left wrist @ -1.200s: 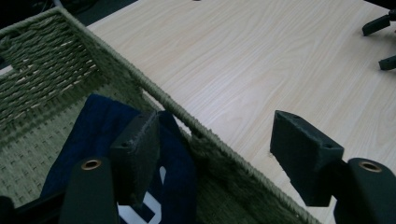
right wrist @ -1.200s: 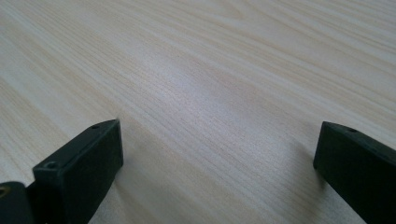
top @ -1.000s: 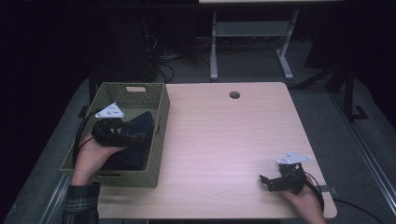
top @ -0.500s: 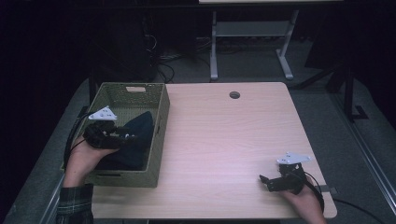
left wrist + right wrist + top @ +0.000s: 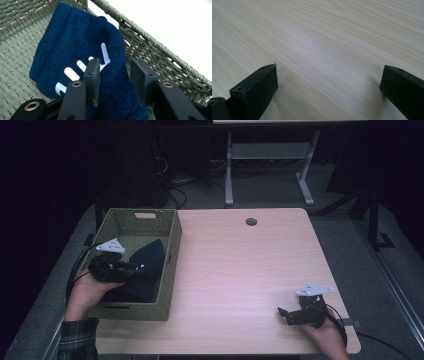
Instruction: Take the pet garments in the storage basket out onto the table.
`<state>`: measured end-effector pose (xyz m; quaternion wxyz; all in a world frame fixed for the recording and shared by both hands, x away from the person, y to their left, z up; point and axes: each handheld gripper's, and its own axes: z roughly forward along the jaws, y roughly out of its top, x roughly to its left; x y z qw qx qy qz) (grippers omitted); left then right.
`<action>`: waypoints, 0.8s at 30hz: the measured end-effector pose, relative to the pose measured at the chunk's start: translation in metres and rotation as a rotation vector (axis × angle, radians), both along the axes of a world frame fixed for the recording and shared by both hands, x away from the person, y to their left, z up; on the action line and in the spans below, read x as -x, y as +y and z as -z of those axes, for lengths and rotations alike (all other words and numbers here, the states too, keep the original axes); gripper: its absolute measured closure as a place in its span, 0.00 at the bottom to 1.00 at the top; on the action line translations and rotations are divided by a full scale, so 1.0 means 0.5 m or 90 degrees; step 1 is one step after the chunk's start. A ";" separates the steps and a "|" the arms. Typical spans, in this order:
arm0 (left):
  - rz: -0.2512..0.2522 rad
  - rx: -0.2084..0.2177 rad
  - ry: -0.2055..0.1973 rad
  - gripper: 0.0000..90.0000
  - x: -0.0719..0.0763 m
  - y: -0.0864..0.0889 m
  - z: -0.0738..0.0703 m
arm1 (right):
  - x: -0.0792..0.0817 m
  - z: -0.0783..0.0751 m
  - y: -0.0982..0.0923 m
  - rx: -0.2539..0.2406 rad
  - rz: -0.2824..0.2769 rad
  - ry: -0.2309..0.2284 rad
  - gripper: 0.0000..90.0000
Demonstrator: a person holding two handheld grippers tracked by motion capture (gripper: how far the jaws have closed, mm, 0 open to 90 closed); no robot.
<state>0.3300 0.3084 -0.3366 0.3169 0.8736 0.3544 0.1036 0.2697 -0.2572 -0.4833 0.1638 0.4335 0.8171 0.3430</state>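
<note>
A navy blue cloth [image 5: 82,50] with short white stripes lies in an olive-green woven basket [image 5: 170,265] on a pale wood-grain table [image 5: 240,280], beside black gripper jaws.

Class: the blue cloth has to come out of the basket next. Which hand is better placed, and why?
The left. Its tool is inside the basket, jaws just closing either side of a fold of the blue cloth. The right tool rests open on the table, far off.
</note>
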 end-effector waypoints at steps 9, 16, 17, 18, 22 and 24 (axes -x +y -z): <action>0.007 0.004 0.035 0.84 -0.005 0.003 0.011 | 0.000 0.000 0.000 0.000 0.000 0.000 0.01; -0.003 0.016 0.037 0.96 -0.006 0.009 0.002 | 0.000 0.000 0.000 0.000 0.000 0.000 0.01; -0.006 0.020 0.033 0.96 -0.005 0.011 -0.003 | 0.000 0.000 0.000 0.000 0.000 0.000 0.01; -0.009 0.029 0.027 0.96 -0.003 0.014 -0.007 | 0.000 0.000 0.000 0.000 0.000 0.000 0.01; -0.027 0.061 0.005 0.96 0.001 0.027 -0.026 | 0.000 0.000 0.000 0.000 0.000 0.000 0.01; -0.036 0.071 -0.003 0.96 0.002 0.033 -0.036 | 0.000 0.000 0.000 0.000 0.000 0.000 0.01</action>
